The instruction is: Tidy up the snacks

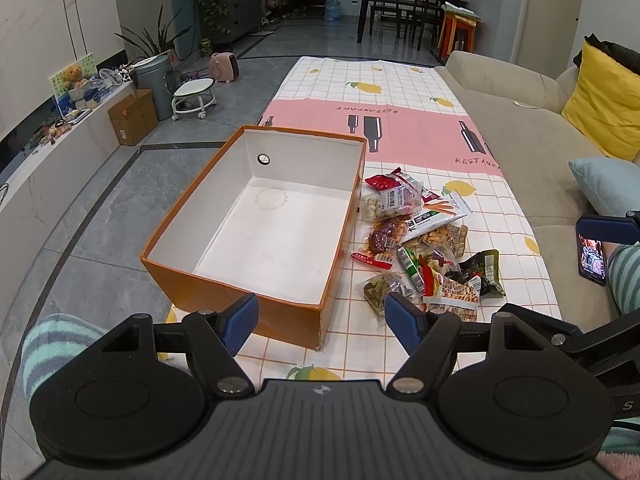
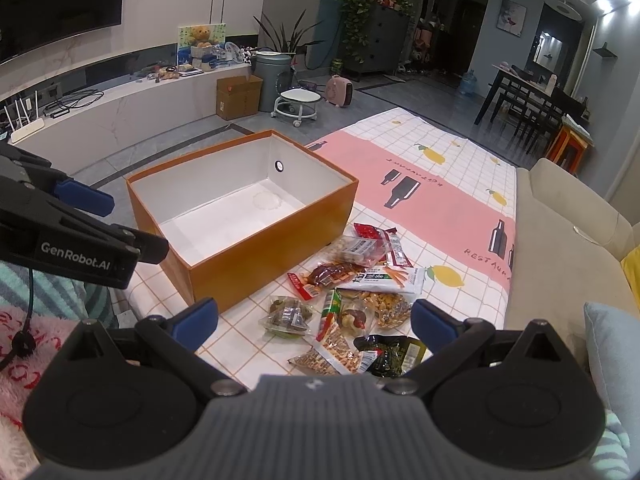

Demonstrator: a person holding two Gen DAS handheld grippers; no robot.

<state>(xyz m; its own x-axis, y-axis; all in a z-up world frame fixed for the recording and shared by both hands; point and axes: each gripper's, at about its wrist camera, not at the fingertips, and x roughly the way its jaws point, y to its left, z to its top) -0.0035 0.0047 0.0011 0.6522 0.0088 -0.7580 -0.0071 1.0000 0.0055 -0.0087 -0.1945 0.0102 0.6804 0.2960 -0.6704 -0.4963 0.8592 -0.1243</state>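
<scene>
Both grippers hover above the near end of the counter [image 1: 400, 92], which carries a checked cloth with lemons and a pink band. Left gripper [image 1: 322, 322] – jaws spread wide, nothing between the blue pads, sitting over the near corner of the box [image 1: 224, 284]. Right gripper [image 2: 314, 320] – also wide open and empty, poised over the near edge of the snack pile [image 2: 352, 296]; the packets show through the gap but the pads touch none of them. Box is orange outside, white inside, open-topped, nothing in it; a round hole in its far wall. It stands on the counter on the side toward the floor. Snacks lie loose in 1 heap on the cloth just beside the box's long wall, on the sofa side: a red packet [image 2: 366, 232] at the far end, a bag of pale nuts [image 1: 380, 204], a white-and-green pouch [image 2: 384, 280], a green stick pack [image 1: 412, 270], a dark green packet [image 2: 394, 354] nearest the right gripper. None in the box yet. Sofa [image 1: 508, 120] runs along the counter's other side with a yellow cushion [image 1: 600, 108]. A phone [image 1: 592, 258] lies on the sofa edge, screen lit.
</scene>
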